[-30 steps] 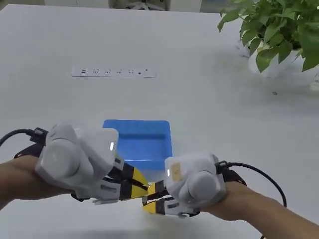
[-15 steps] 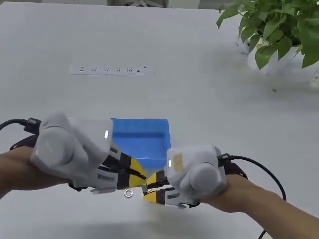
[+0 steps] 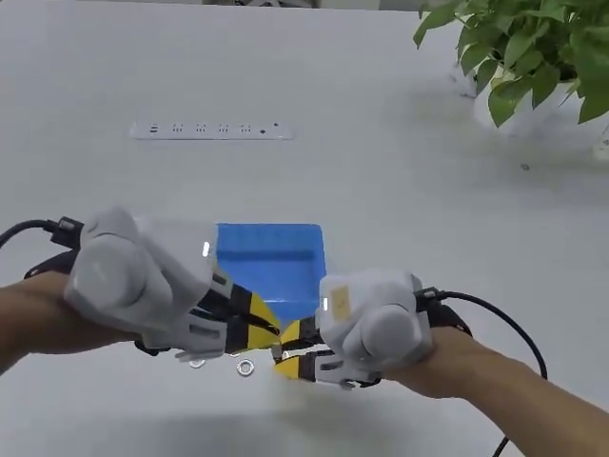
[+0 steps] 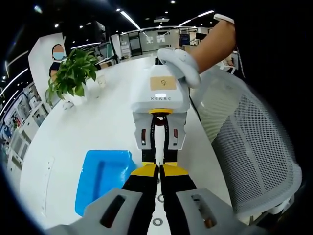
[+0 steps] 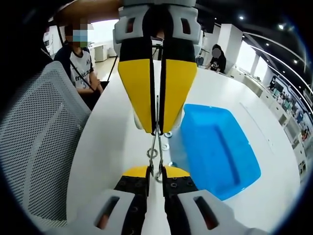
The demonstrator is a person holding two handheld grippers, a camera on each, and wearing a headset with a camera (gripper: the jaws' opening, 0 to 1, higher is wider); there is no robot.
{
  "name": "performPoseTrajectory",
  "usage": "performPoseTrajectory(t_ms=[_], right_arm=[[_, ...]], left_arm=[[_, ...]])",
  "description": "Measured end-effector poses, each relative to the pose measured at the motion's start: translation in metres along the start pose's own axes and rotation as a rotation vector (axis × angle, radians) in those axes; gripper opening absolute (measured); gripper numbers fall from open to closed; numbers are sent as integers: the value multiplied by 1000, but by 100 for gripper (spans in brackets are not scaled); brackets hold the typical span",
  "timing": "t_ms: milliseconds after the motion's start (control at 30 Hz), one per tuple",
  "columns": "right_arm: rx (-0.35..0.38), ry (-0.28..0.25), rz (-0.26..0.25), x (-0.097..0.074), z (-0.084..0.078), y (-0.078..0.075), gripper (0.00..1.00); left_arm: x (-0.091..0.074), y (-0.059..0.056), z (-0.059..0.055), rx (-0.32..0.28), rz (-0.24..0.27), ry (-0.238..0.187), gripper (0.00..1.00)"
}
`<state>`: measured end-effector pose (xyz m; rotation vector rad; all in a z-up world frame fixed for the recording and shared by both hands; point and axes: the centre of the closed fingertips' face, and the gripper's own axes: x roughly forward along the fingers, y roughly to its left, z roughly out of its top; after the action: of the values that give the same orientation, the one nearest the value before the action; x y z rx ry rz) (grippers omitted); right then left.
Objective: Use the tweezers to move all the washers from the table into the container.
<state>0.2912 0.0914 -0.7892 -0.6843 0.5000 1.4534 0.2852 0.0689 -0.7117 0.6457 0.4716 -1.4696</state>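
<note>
Facing each other just near of the blue container (image 3: 271, 257), the left gripper (image 3: 262, 335) and right gripper (image 3: 287, 354) are both clamped on the tweezers (image 5: 155, 128), which are made out plainly in the right gripper view. Two washers (image 3: 245, 367) are seen on the table (image 3: 381, 190) in the head view; several are shown beside the container in the right gripper view.
</note>
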Motion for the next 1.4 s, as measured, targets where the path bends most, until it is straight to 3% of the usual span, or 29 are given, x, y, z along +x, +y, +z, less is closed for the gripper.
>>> performPoseTrajectory(t_ms=[433, 1400], right_arm=[[20, 2, -2, 3, -4, -5, 12], [32, 23, -18, -1, -5, -6, 9]], left_arm=[[4, 11, -3, -37, 10, -6, 6], [3, 8, 0, -46, 9, -4, 6]])
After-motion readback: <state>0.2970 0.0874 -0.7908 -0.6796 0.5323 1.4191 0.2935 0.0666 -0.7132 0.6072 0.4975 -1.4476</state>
